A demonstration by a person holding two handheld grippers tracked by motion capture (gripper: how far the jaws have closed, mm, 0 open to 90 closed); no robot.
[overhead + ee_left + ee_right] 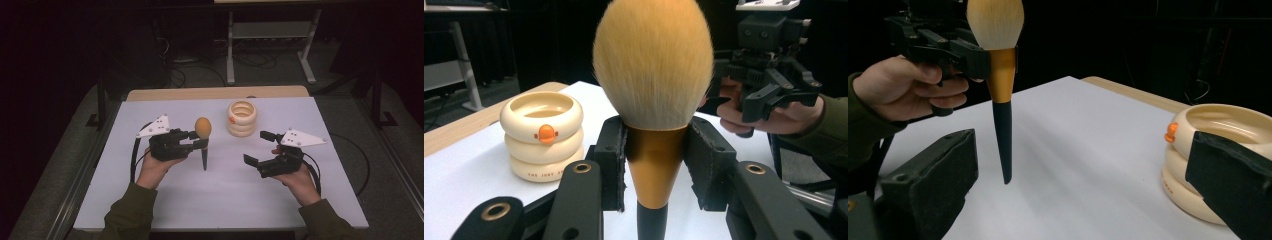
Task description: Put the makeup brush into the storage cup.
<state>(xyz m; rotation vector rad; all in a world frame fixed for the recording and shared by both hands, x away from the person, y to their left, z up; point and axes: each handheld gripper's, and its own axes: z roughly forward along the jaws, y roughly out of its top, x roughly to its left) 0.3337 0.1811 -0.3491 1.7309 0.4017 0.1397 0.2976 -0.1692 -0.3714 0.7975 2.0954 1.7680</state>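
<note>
Seen from the high view: left gripper [199,139] clamped on the gold ferrule of a makeup brush [203,131], held upright with bristles up and the dark pointed handle aimed down at the white table [220,195], just left of the cream ringed holder [242,118]. Right gripper [260,147] below and to the right of that holder, jaws spread wide with nothing between them, well apart from the brush. Both tools carried in a person's hands, olive sleeves entering from the near edge. Seen from the left gripper view: brush [653,85] centre frame, tan bristles fanned above the ferrule, black pads pressed against the ferrule from both sides; cream holder [543,135] to the left of the brush on the table, three stacked rings with a small orange knob on the middle one; the other hand and its gripper [769,87] off to the right of the brush, farther back. Seen from the right gripper view: brush [1000,80] upper left, gripped at the ferrule by the left gripper [988,57], handle tip hanging just above the table surface; holder [1213,150] at the right of the brush, partly behind one of the two wide-set black jaws.
</note>
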